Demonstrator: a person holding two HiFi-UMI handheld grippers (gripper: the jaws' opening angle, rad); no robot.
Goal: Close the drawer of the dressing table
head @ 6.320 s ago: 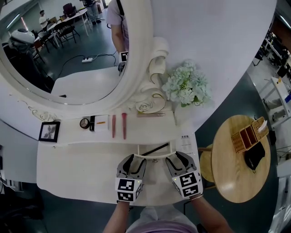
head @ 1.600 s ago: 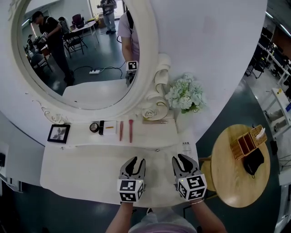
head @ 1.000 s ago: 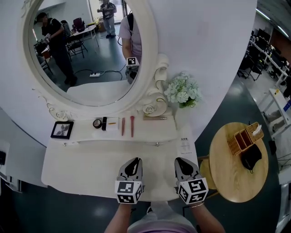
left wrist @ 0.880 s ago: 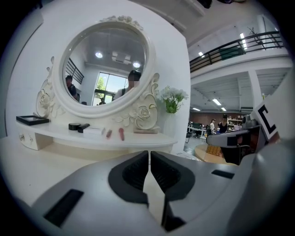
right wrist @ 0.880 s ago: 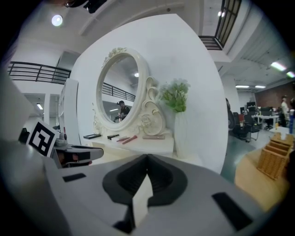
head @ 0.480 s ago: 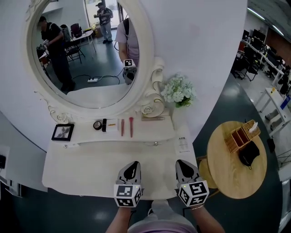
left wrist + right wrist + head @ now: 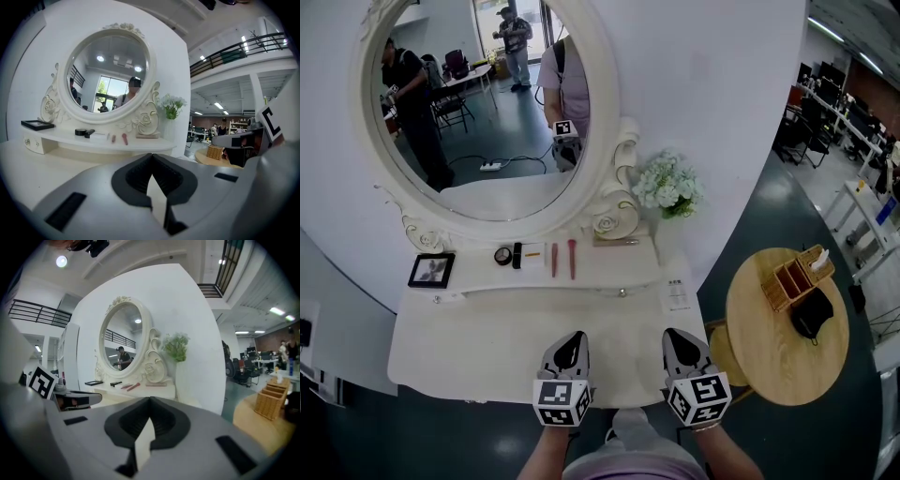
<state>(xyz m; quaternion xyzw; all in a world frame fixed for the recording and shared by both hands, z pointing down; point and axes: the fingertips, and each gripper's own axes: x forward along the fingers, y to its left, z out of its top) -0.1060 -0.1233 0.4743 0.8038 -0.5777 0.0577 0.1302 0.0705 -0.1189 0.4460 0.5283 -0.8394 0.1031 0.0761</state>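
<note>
The white dressing table (image 7: 478,328) stands below me. Its small drawer (image 7: 622,292) under the shelf sits flush, only the knob showing. My left gripper (image 7: 574,336) hovers over the tabletop near the front edge. Its jaws are shut with nothing between them, and their tips meet in the left gripper view (image 7: 151,155). My right gripper (image 7: 673,334) hangs beside it, over the table's right front corner. It too is shut and empty (image 7: 150,399). Both point towards the mirror, a good way short of the drawer.
A large oval mirror (image 7: 478,103) rises behind the shelf, which holds a photo frame (image 7: 431,270), cosmetics and brushes (image 7: 553,259). White flowers (image 7: 667,186) stand at the shelf's right end. A round wooden table (image 7: 759,347) with a basket stands close on the right.
The drawer stood open in the earliest frame and is now flush. Both grippers have drawn back towards the table's front edge, and their jaws, open earlier, have come together.
</note>
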